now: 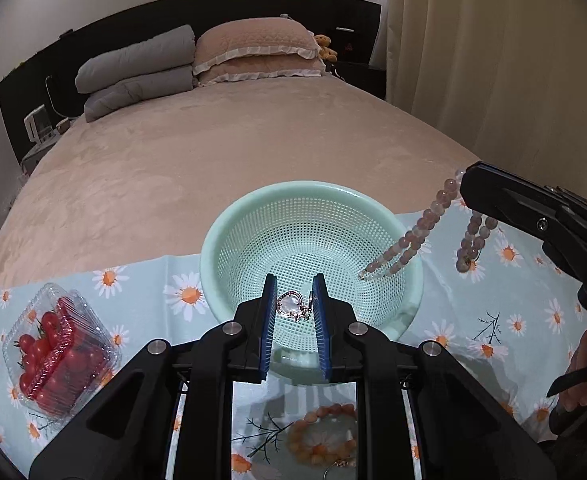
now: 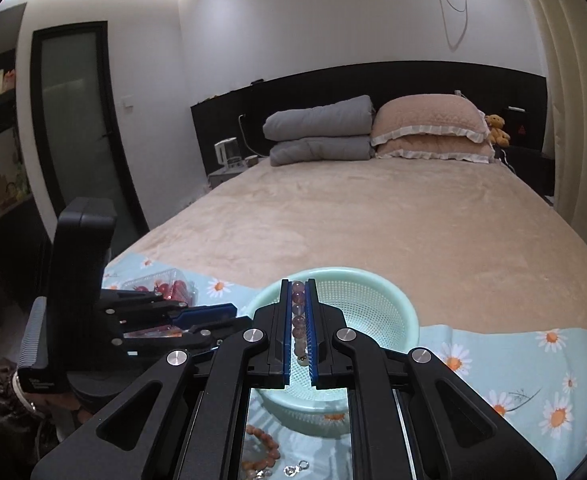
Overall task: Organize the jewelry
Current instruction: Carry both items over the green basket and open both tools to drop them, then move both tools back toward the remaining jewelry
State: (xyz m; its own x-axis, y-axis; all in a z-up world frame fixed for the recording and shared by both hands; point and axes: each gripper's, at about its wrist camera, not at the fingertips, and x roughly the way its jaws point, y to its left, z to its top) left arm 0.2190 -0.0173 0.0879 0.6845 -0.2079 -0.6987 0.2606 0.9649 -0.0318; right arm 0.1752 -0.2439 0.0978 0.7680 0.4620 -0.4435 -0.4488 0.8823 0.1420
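Left gripper (image 1: 293, 300): I have it over the near half of the mint colander (image 1: 249, 216), jaws narrowed around a silver pendant with a pale round stone (image 1: 291, 305). The pendant sits between the blue pads (image 1: 268, 320); its clasp end touches the right pad, and I can't tell about firm contact on the left.

Right gripper (image 2: 298, 322): clamped on a pink-grey bead strand (image 2: 297, 320). The beads run lengthwise in a line between the pads, jaws nearly together.

Bead strand, seen from the left wrist (image 1: 417, 234): it hangs from the right gripper's tip in loops. One loop drapes over the colander's right rim with its end inside the mesh; a shorter loop dangles outside, over the cloth.

Colander: upright on the daisy-print tablecloth (image 1: 493, 312), at the foot of the beige bed (image 1: 221, 148). Nothing else visible in it.

Orange bead bracelet (image 1: 321, 436): lying on the cloth just in front of the colander, under my left gripper. A small silver piece (image 2: 295, 468) lies beside it; too small to identify.

Cherry tomato clamshell (image 1: 57, 352): on the cloth, well left of the colander, lid closed.
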